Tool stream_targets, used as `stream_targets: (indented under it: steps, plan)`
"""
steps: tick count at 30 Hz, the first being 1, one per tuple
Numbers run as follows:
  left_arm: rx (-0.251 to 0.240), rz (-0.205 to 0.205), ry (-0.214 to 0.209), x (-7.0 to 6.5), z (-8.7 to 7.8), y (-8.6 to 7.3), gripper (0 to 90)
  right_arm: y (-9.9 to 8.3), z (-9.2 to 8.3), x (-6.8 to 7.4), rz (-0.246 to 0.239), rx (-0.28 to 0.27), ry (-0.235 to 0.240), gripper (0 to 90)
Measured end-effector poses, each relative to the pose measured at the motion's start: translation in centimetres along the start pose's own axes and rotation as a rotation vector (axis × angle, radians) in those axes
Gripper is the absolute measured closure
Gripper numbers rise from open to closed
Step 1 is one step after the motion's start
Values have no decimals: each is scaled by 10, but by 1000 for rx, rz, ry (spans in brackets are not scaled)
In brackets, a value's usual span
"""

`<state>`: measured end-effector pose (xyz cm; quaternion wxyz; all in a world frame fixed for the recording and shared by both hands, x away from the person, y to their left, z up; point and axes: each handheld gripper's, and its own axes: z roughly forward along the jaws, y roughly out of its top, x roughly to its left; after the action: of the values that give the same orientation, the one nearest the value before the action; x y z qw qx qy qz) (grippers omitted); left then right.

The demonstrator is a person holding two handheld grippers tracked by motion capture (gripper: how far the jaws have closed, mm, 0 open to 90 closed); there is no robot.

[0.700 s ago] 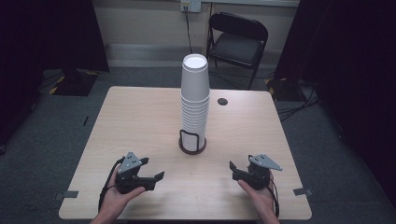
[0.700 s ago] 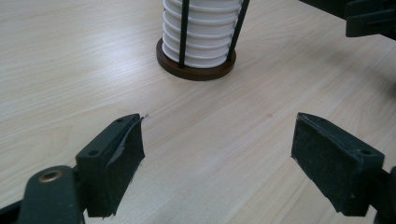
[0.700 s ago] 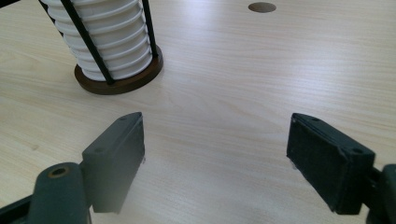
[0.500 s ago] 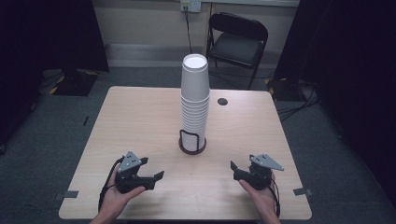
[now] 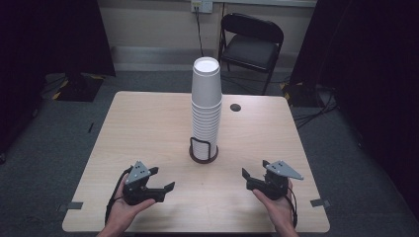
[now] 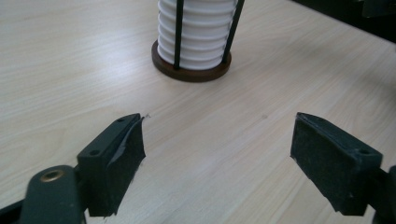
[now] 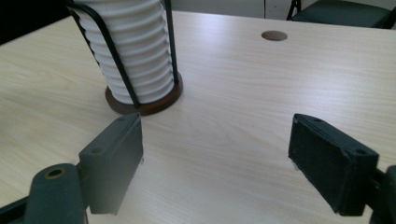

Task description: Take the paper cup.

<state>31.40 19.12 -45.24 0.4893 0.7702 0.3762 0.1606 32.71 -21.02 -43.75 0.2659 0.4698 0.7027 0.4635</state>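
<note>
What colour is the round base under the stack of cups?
Dark brown base; clearest in the right gripper view.

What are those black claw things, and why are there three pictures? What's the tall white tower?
A person sits at a wooden table holding a pinching tool in each hand: the left gripper and the right gripper. One picture looks down from above. The other two come from little cameras riding on each tool, so you see its two black jaws up close. Both are wide open and hold nothing. The tower is a stack of white cups standing in a round holder with black wire bars.
</note>
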Motion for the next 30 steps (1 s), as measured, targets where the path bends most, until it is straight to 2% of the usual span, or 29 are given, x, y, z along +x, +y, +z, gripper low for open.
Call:
stream_targets:
  steps: [2,7,9,14,15,17,19,22,30]
  plan:
    - [-9,10,7,-2,-2,-1,191,6,-3,2,3,-8,6,176]
    - [-9,4,2,-3,-2,-2,194,17,-7,7,-7,-35,24,173]
    - [-21,-1,-11,-4,-1,-1,193,24,-8,9,-18,-44,48,198]
    - [-27,8,-23,-7,1,-1,187,35,-6,11,-26,-65,65,196]
    - [-27,9,-27,-8,2,-1,186,44,-4,13,-22,-76,81,188]
    - [-28,9,-26,-9,2,-1,186,45,-4,14,-24,-83,85,187]
    - [-23,21,-24,-9,1,-1,186,57,-3,19,-50,-96,99,187]
    - [-11,38,-14,-9,1,-1,190,68,-3,24,-63,-112,124,183]
    - [-8,28,-19,-7,1,-1,196,97,-2,30,-63,-172,176,212]
